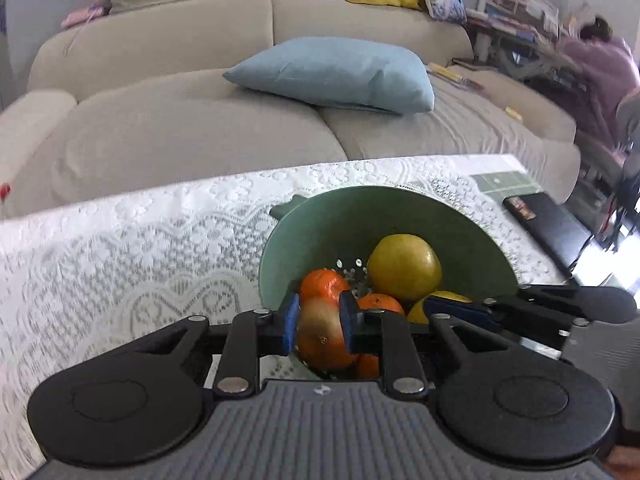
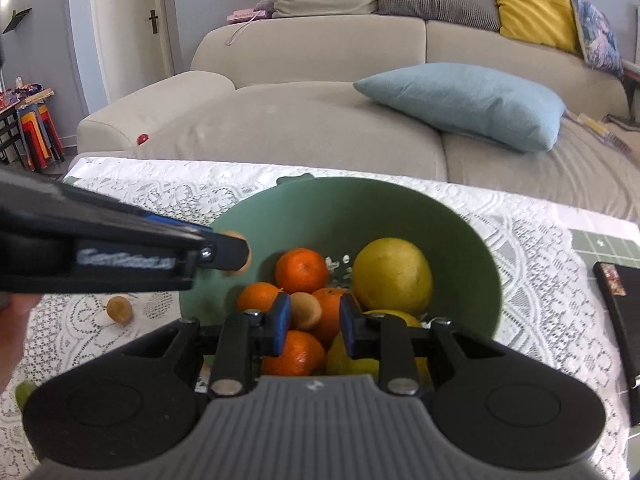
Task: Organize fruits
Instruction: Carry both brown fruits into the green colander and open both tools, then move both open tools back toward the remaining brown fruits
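My left tongs (image 1: 319, 322) are clamped on a small tan-orange fruit (image 1: 318, 326), blue pads (image 1: 291, 322) pressed to both sides of it, held above the near-left rim of the green colander (image 1: 320, 224). In the right wrist view the same tongs come in from the left as a dark blurred bar with that fruit (image 2: 240, 254) peeking out at the tip, just over the colander's (image 2: 360, 204) left edge.

My right tongs (image 2: 315, 322) stand apart over the near side of the colander; another small tan fruit (image 2: 306, 310) lies between them, but neither pad touches it as far as I can tell.

Inside the colander I count at least 4 oranges (image 2: 301, 270) in a heap (1 far, the rest near), a large yellow citrus (image 2: 393, 276) at the right, and a lemon (image 2: 352, 356) under the right tongs.

On the lace-covered worktop (image 2: 540, 280), 1 small tan fruit (image 2: 119, 309) sits alone to the left of the colander, well apart from it. A dark flat box (image 2: 620, 300) lies at the far right edge. Beyond is a beige sofa (image 2: 320, 120) with a blue cushion (image 2: 468, 102).
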